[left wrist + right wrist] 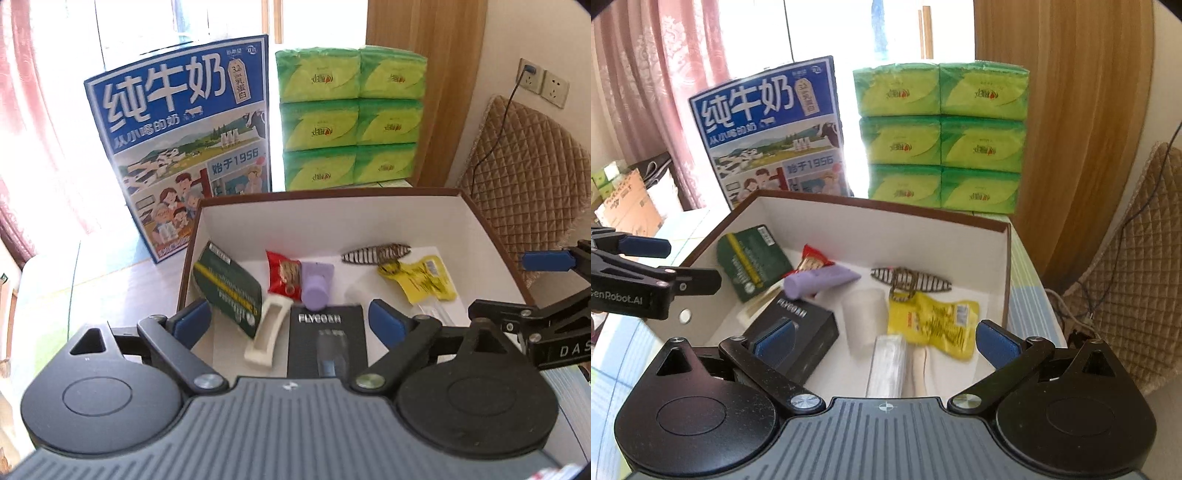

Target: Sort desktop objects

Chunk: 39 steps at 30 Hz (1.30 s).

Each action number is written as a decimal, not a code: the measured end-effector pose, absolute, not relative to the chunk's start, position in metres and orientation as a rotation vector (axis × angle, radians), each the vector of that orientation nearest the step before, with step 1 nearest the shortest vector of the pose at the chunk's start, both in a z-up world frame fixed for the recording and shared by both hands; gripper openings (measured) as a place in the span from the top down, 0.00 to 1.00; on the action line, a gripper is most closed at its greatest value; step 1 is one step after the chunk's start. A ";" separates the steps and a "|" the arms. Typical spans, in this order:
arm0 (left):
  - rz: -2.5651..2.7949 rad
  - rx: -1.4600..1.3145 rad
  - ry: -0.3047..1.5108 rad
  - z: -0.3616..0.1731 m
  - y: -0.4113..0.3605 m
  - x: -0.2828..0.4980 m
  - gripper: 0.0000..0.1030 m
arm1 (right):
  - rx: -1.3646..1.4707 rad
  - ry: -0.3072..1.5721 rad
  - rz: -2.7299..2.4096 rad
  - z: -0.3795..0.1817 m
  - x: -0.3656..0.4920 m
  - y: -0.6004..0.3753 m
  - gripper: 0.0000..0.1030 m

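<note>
We've got both grippers, left (290, 319) and right (884, 341), spread wide and empty over the box's (332, 195) near edge. Everything's piled inside, so grabbing the black case (798, 332) might drag the purple tube (816, 282) along.

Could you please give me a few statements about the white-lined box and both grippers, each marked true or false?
1. The left gripper is open and holds nothing. True.
2. The lilac plastic tube lies outside the white-lined cardboard box. False: it lies inside.
3. The yellow foil sachet lies in the box. True.
4. The right gripper is shut on the black FLYCO carton. False: it is open and empty.
</note>
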State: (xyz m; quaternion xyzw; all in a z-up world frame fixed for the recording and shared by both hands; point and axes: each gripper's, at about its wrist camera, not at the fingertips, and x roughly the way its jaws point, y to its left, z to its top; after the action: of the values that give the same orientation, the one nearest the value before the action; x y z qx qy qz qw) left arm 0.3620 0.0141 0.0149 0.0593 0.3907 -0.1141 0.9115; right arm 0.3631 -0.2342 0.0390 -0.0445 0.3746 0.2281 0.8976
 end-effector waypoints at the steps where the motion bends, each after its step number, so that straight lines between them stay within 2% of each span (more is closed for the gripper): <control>1: -0.230 0.117 0.804 0.017 0.015 0.355 0.12 | -0.092 0.775 0.474 0.041 0.356 -0.235 0.02; 22: -0.147 0.029 0.768 0.064 0.032 0.228 0.10 | -0.089 0.753 0.476 0.083 0.241 -0.241 0.02; 39: -0.114 0.033 0.813 0.057 0.032 0.153 0.10 | -0.142 0.795 0.473 0.080 0.187 -0.253 0.02</control>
State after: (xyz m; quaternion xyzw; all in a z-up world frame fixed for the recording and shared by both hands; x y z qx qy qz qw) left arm 0.1526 0.0319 0.0573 0.0162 0.3950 -0.0555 0.9169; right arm 0.1867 -0.2530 0.0802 -0.0685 0.3829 0.2279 0.8926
